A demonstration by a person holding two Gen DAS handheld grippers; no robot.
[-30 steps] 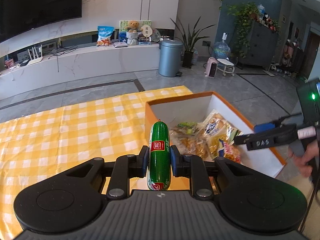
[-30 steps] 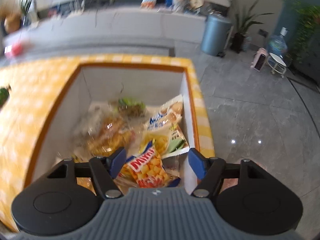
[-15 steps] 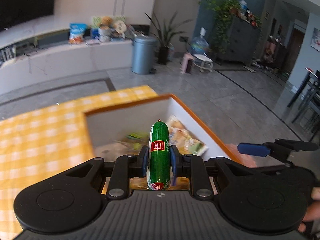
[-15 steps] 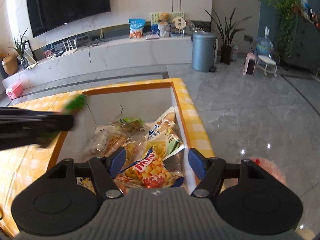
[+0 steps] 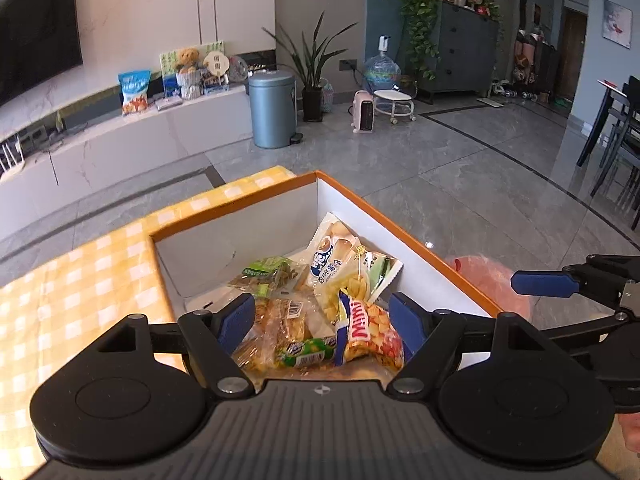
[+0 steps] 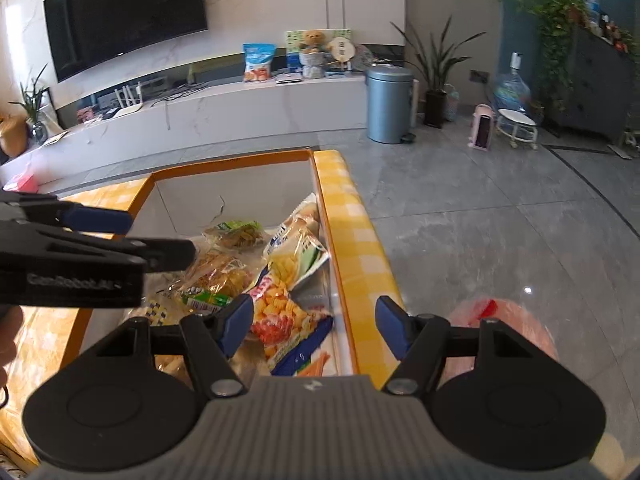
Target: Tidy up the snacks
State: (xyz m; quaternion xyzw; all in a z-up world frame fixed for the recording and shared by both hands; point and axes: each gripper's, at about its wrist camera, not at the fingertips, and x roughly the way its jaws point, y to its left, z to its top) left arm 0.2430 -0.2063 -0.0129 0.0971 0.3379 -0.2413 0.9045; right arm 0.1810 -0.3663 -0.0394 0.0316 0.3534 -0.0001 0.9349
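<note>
orange rim: the box [image 5: 404, 224] has an orange edge and white walls; it sits at the corner of the yellow checked tablecloth [image 5: 80, 280], so it's easy to reach from above
green sausage: the green sausage [image 5: 306, 352] now lies on its side in the box, on top of the clear bread packs [image 5: 276, 320] and right against the Mimi crisp bag [image 5: 370, 332]; looks like it got dropped onto the pile rather than placed
left gripper: the left gripper [image 5: 322, 318] hangs over the box with its jaws spread wide and nothing between the pads; they've just been opening; my guess is it was parked over the middle so the sausage would fall inside and not on the rim
right gripper: the right gripper [image 6: 314, 316] is also parted and empty, over the box's right-hand edge; probably just waiting its turn out of the way
other snacks: a white chip bag [image 5: 340, 264] leans on the far wall and a green nut pack [image 5: 268, 272] sits behind the bread; all loose, no real order yet
what changed: a second ago the sausage stood upright, pinched in the left jaws, above the tablecloth short of the box; half a second ago it was over the box, clamped just the same; now it's out and lying flat
what's left: no loose snacks in view on the cloth, though most of the table is out of frame
</note>
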